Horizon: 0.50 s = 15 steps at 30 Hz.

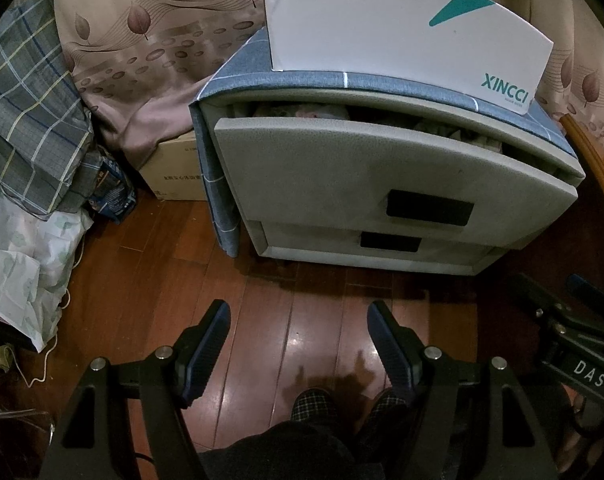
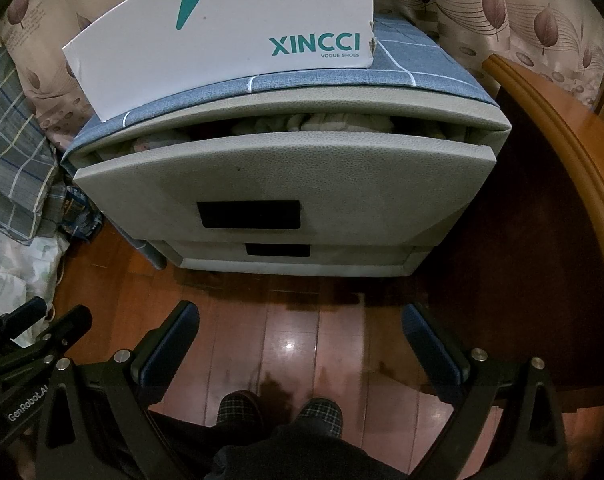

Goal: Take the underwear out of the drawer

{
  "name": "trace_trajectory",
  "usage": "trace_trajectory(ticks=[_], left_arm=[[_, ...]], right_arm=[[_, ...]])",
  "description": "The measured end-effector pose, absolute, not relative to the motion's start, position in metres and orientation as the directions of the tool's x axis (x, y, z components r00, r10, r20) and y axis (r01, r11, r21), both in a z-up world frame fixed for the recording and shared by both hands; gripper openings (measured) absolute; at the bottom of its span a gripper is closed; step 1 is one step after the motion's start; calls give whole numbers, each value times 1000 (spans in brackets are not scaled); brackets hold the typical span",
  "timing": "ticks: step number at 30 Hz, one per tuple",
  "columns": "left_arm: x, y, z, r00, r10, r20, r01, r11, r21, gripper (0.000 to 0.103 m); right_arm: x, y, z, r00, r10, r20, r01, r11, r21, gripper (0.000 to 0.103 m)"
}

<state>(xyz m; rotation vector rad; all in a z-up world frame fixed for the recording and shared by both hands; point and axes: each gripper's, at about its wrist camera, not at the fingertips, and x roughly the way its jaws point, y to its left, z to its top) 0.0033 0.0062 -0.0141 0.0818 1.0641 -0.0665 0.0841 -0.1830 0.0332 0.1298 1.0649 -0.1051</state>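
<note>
Both claws are spread wide and hold nothing: the left gripper [image 1: 298,320] and right gripper [image 2: 302,320] hang above the wooden floor [image 1: 262,300], well short of the bedside cabinet [image 1: 222,184], likely a stand-off before reaching in. The top drawer [image 2: 286,176] stands pulled partly out, leaving a slot under the cabinet's top; pale bunched clothing [image 2: 326,122], presumably the underwear, lies inside it, untouched. A white XINCCI shoe box [image 2: 222,40] sits on the cloth-covered top, clear of the slot; the lower drawer [image 2: 294,258] looks closed.

A shoebox [image 2: 230,36] sits on the cabinet [image 2: 442,68]; clothes [image 2: 322,122] fill its top drawer [image 2: 282,176].
</note>
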Motion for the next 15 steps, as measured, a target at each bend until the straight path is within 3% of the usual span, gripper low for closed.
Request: trace_trajectory(ticks=[15], left_arm=[[2, 8, -17, 479, -18, -878, 95, 995, 32, 73]], right_arm=[[84, -183, 33, 481, -22, -876, 148, 987, 56, 100]])
